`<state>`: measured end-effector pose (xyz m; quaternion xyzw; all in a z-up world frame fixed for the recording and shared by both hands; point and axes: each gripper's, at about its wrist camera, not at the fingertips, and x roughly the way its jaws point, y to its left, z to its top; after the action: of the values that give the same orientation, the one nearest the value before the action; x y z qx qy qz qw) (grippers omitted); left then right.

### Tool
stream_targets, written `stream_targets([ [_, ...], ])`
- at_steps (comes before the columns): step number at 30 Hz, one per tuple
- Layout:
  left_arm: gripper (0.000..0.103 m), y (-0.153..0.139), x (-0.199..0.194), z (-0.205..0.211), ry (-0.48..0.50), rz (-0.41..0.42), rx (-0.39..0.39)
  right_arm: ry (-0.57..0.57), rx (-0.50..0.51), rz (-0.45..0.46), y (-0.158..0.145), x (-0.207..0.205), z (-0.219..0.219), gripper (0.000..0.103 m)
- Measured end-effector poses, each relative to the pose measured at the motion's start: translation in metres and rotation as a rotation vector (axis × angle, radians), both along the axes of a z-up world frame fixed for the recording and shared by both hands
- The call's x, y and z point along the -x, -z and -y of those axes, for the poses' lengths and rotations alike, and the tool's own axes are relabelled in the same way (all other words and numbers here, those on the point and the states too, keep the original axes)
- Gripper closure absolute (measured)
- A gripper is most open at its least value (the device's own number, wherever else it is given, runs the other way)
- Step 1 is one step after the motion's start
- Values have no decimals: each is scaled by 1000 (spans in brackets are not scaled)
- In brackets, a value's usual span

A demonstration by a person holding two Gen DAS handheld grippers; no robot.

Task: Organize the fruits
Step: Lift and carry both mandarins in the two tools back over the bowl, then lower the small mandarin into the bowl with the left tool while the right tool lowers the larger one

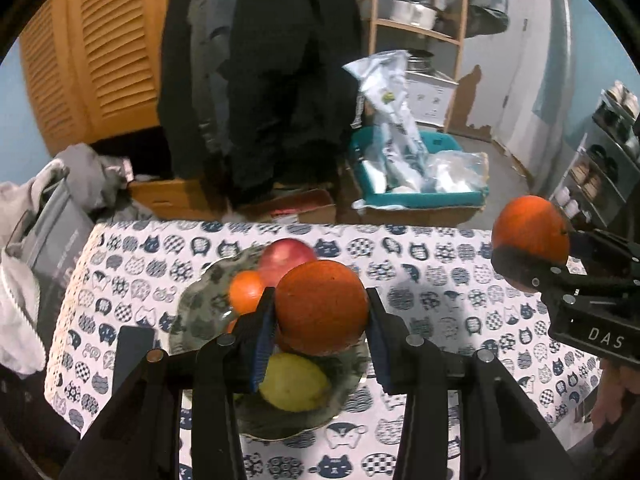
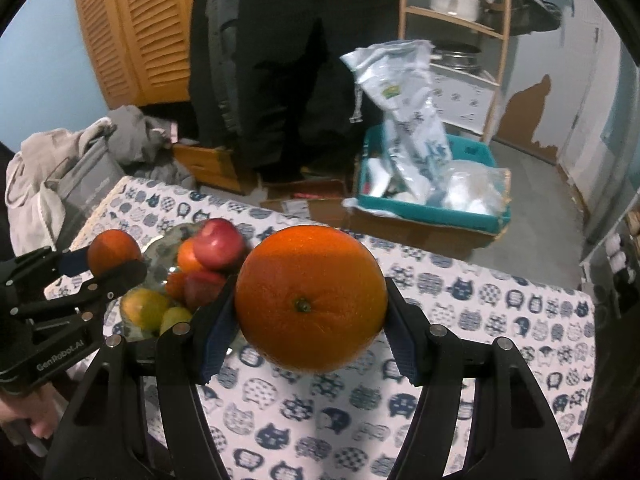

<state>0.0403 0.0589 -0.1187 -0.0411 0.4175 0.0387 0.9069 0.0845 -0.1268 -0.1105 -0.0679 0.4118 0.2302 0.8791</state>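
While both oranges hang clear of the desk (image 2: 360, 420), looks well under way but unfinished. Left hand-held gripper (image 1: 320, 320), clamped on a small orange (image 1: 322, 306), held over the near side of the glass bowl (image 1: 196, 312). Right hand-held gripper (image 2: 310, 304), clamped on a big orange (image 2: 311, 300), off to the right of the bowl, above bare cat-print cloth. Already in the bowl: an apple (image 1: 286, 260) at the far side, a mandarin (image 1: 246, 292) to its left, a lemon (image 1: 294, 382) nearest, plus a few more pieces seen from the right wrist, hard to name. Still to do, by the look of it: lower each orange in among the rest without knocking the pile, then let go.
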Motion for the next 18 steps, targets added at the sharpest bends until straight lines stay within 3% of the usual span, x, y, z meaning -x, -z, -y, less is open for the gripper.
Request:
stream_targets([
  [18, 60, 53, -3, -84, -140, -103, 41, -139, 20, -89, 48, -11, -103, 36],
])
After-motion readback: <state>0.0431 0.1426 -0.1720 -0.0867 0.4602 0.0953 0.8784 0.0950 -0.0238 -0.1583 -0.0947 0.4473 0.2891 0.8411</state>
